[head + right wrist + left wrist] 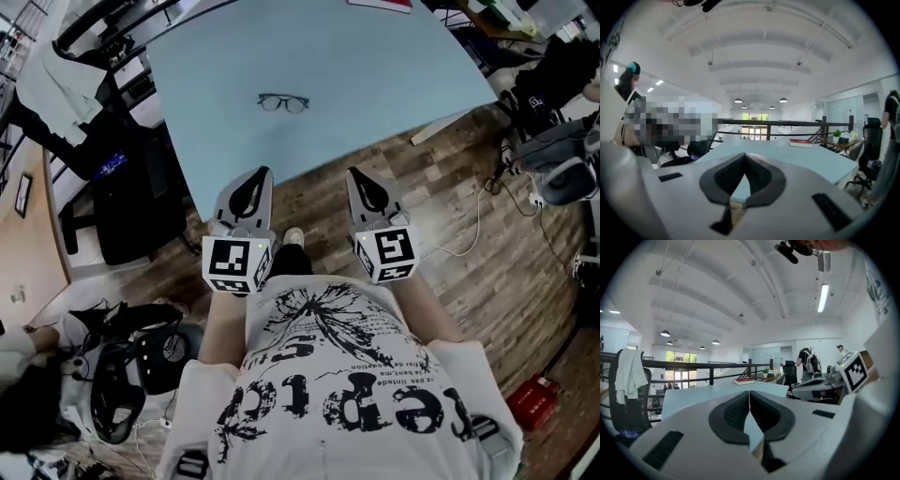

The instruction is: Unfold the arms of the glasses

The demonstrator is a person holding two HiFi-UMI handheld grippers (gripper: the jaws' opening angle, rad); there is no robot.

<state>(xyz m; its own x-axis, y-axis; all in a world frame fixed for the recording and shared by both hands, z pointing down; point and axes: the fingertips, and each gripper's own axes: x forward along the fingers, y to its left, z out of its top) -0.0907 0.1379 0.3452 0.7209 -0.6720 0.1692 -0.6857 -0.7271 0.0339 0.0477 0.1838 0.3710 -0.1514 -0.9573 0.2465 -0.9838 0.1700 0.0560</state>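
Facing one glasses pair [283,103] on one table [375,75], left tool [264,174] and right tool [354,176] hang clenched, empty.

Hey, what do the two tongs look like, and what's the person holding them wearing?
The left tongs and right tongs are matching light grey wedge-shaped shells that taper to a point. Each has black textured pads lining a teardrop-shaped opening and, at its rear, a white cube printed with black square markers. No cables show. The person wears a white T-shirt with black print.
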